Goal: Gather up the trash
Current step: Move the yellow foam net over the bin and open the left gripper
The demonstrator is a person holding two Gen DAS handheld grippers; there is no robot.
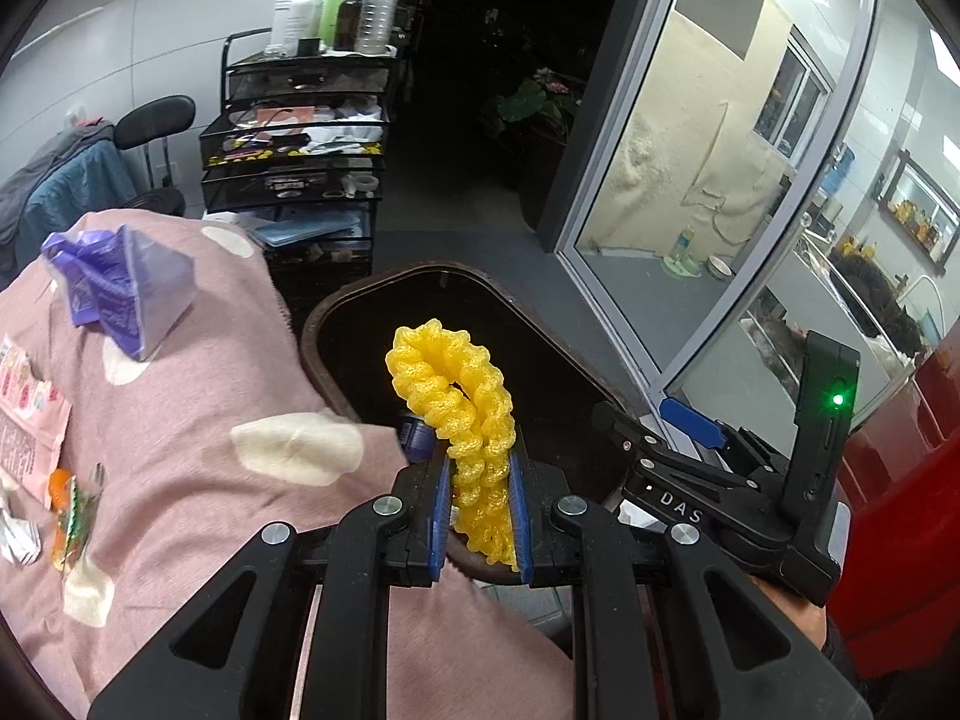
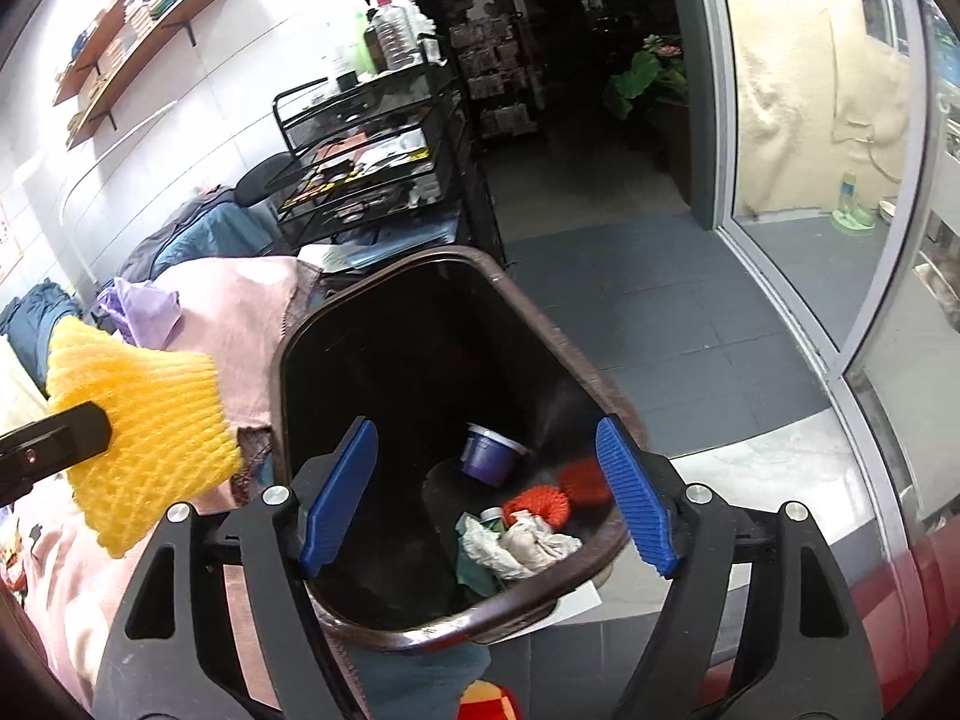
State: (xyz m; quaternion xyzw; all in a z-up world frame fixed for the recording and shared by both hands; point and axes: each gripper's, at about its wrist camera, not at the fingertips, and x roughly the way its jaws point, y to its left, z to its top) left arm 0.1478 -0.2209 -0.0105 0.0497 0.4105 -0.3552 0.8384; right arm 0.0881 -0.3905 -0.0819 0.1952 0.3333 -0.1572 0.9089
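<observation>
One yellow foam net [image 1: 465, 414], one trash bin [image 2: 384, 294], one purple bag [image 1: 120, 288], two orange nets [image 2: 537, 504].

A small shop or salon back room is showing itself — a black mesh cart [image 1: 294, 138] is carrying pump bottles [image 1: 336, 6], with wall shelves [image 2: 132, 30] hanging left of it — a glass door [image 1: 690, 180] standing to its right.

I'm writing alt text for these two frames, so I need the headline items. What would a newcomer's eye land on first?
First, the bright yellow foam net, pinched in the left gripper beside the dark trash bin. Next, the right gripper, open over the bin, where an orange net, a purple cup and crumpled paper already lie. Then the purple bag on the pink blanket.
</observation>
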